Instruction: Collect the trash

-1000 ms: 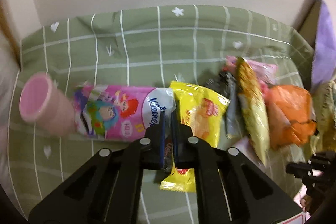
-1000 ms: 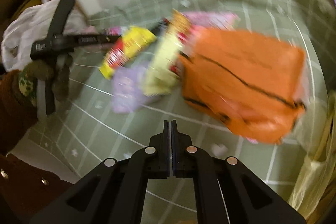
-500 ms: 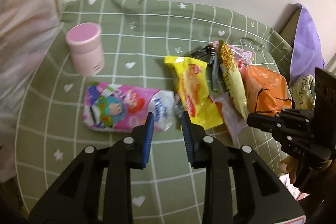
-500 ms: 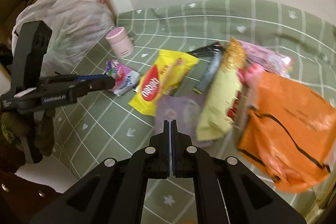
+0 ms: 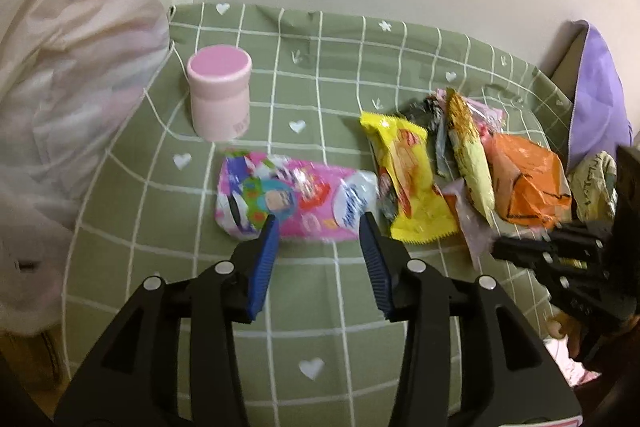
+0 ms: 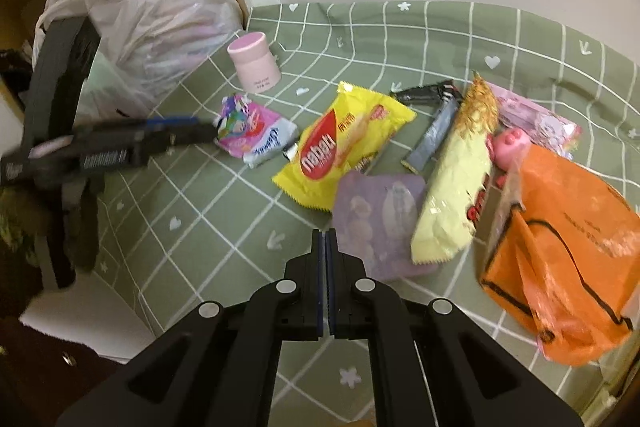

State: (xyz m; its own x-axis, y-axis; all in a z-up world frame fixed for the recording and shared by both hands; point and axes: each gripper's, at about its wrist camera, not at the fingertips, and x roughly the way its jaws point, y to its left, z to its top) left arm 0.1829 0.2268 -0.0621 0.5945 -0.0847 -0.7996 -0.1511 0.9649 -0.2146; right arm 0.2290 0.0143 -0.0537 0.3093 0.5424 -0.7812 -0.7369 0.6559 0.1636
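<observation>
Jaws of the left gripper (image 5: 318, 223) gape just before the pink wrapper (image 5: 294, 197); the right gripper (image 6: 325, 239) is closed, empty.

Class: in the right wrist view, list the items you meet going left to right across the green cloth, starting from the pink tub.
pink tub → pink cartoon wrapper → yellow snack bag → pale yellow packet → orange bag.

The table (image 6: 224, 227) wore a matt green cloth with a white grid, creased near the wall. On it, the pink wrapper (image 5: 296, 199), the yellow snack bag (image 6: 344, 143) and the pale yellow packet (image 6: 456, 187) looked like glossy plastic film, the orange bag (image 6: 568, 259) thin, crinkled plastic, and the pink tub (image 5: 219, 95) smooth and matt. Each hand-held gripper, left (image 5: 320, 239) and right (image 6: 325, 251), was matt black plastic with ribbed blue pads (image 5: 262, 267).
</observation>
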